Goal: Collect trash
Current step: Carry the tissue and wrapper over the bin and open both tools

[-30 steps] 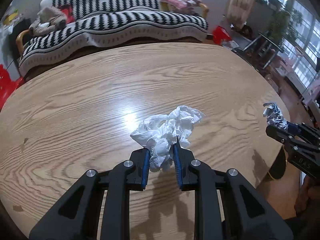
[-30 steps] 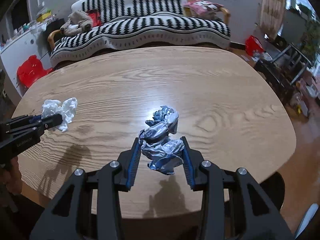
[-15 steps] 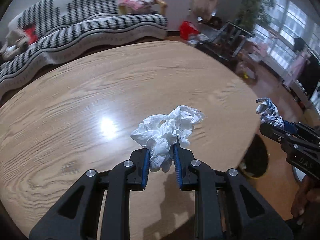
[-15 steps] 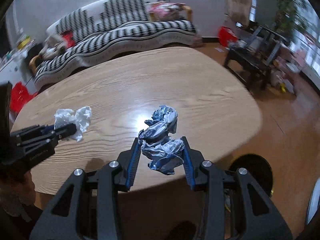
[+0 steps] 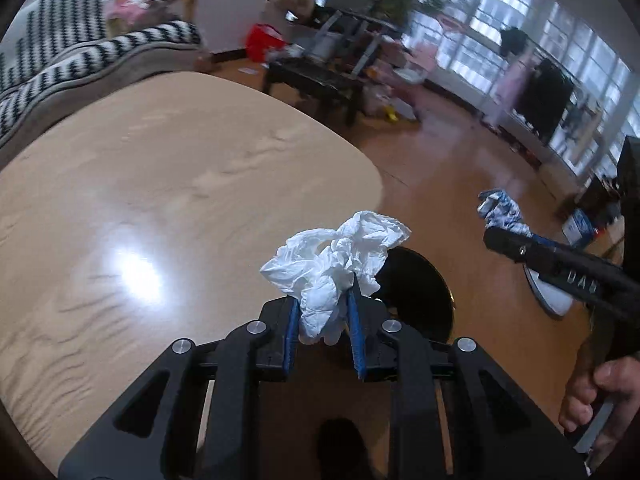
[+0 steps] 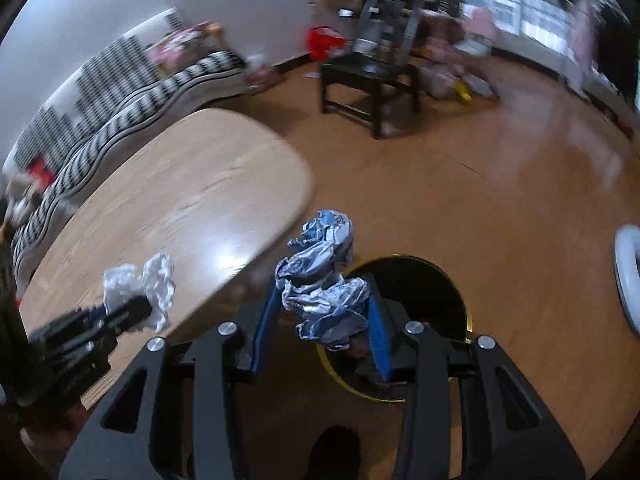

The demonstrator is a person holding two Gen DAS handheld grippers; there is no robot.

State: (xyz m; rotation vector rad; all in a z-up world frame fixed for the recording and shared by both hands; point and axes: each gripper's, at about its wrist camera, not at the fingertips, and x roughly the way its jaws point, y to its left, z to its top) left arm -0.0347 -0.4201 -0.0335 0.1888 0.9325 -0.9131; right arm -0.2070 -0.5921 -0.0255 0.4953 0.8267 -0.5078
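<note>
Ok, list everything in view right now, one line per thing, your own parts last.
white crumpled tissue: 1, white, clamped in the left gripper over the table's edge
crumpled wrapper: 1, silver and blue, clamped in the right gripper above the bin
trash bin: 1, black with a gold rim, on the floor beside the table
wooden table: 1, light oak, to the left
sofa: 1, black-and-white stripes, behind the table
side table: 1, black, far on the floor
red bag: 1, red, by the wall
left gripper: 1, black with blue pads, shut
right gripper: 1, black with blue pads, shut
hand: 1, bare, holding the right gripper's handle
</note>
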